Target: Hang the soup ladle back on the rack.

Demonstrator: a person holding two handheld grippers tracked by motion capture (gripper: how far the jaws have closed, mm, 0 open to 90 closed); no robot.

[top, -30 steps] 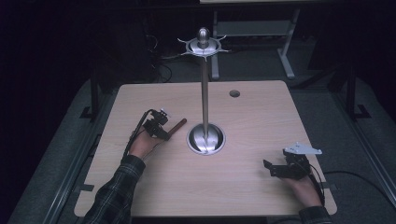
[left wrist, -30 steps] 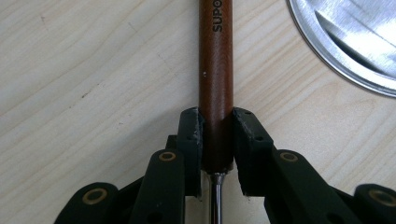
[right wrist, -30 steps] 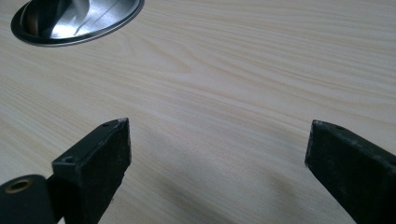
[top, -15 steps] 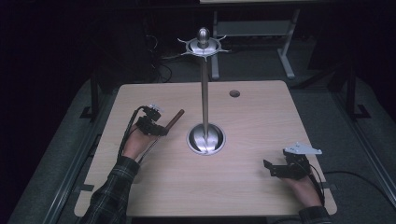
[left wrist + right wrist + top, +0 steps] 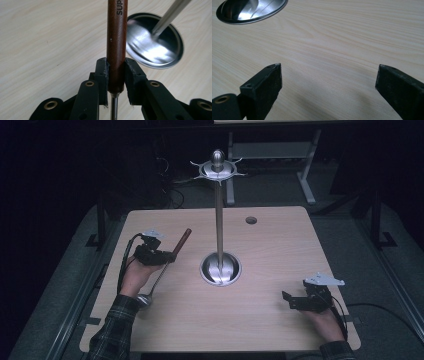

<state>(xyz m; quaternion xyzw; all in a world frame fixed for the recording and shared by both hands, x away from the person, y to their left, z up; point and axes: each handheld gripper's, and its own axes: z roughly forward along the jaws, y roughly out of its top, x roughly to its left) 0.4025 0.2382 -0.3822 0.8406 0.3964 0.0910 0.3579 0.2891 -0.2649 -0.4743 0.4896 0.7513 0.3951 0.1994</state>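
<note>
Utensil lifted off the tabletop [image 5: 280, 320] beside the hanging stand [image 5: 219, 220]

The pale wood tabletop carries a tall chrome stand with a hooked crown and a round base. Over the last second the left tool [image 5: 116, 72] has raised and tilted the wooden-handled utensil [image 5: 170, 260]: its brown handle now points up toward the stand, the metal end hanging low near the sleeve. Its jaws are clamped on the handle just above the metal shank. The right tool [image 5: 292, 301] rests at the near right, jaws spread wide, holding nothing. Probably the utensil is headed for a hook.
</note>
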